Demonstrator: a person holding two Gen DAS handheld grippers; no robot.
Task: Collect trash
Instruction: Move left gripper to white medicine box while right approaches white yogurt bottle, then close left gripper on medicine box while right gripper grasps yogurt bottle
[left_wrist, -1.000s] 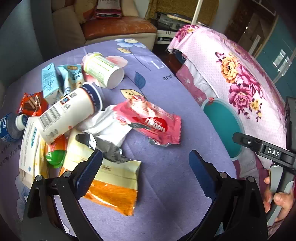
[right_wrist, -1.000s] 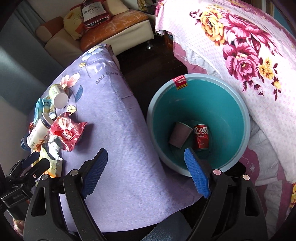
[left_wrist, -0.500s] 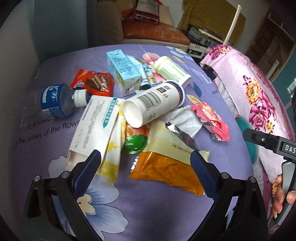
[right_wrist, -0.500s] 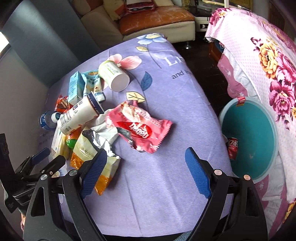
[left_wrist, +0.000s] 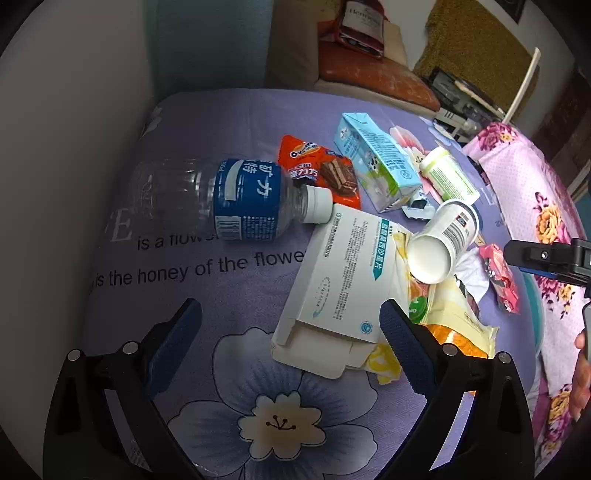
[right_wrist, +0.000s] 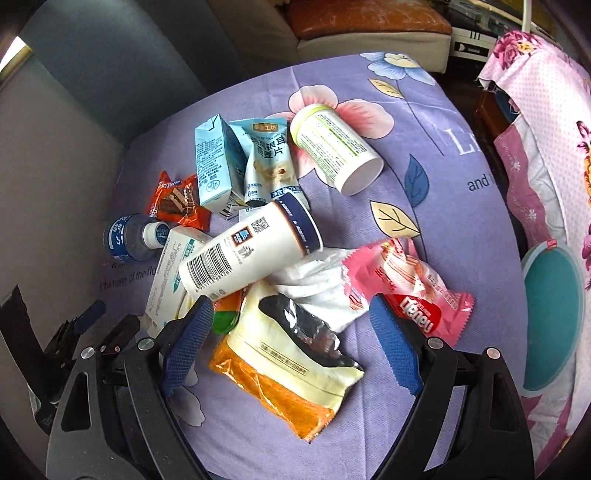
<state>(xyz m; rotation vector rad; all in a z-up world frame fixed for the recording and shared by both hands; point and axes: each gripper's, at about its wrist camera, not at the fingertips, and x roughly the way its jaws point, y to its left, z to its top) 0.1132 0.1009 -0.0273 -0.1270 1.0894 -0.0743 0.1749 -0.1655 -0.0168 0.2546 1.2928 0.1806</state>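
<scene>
Trash lies piled on a purple flowered tablecloth (left_wrist: 229, 398). In the left wrist view my open, empty left gripper (left_wrist: 291, 332) hovers over the near end of a white medicine box (left_wrist: 343, 273), with a clear water bottle (left_wrist: 221, 199) lying beyond it. In the right wrist view my open, empty right gripper (right_wrist: 291, 332) hovers over a cream and orange snack bag (right_wrist: 291, 362). A white cup with a barcode (right_wrist: 247, 251), crumpled tissue (right_wrist: 317, 284) and a pink wrapper (right_wrist: 406, 291) lie just ahead. The teal bin (right_wrist: 554, 314) stands at the right, below the table edge.
A blue milk carton (right_wrist: 212, 166), a light blue snack pouch (right_wrist: 269, 158), a white-green tub (right_wrist: 336, 151) and an orange chocolate wrapper (right_wrist: 177, 199) lie farther back. A wall (left_wrist: 55, 166) borders the left. A pink floral cover (right_wrist: 546, 122) lies at right, a sofa (right_wrist: 369, 22) behind.
Both grippers swung left, away from the bin and toward the trash pile. The left now looks at the box and bottle; the right moved closer over the snack bag. Both stayed open.
</scene>
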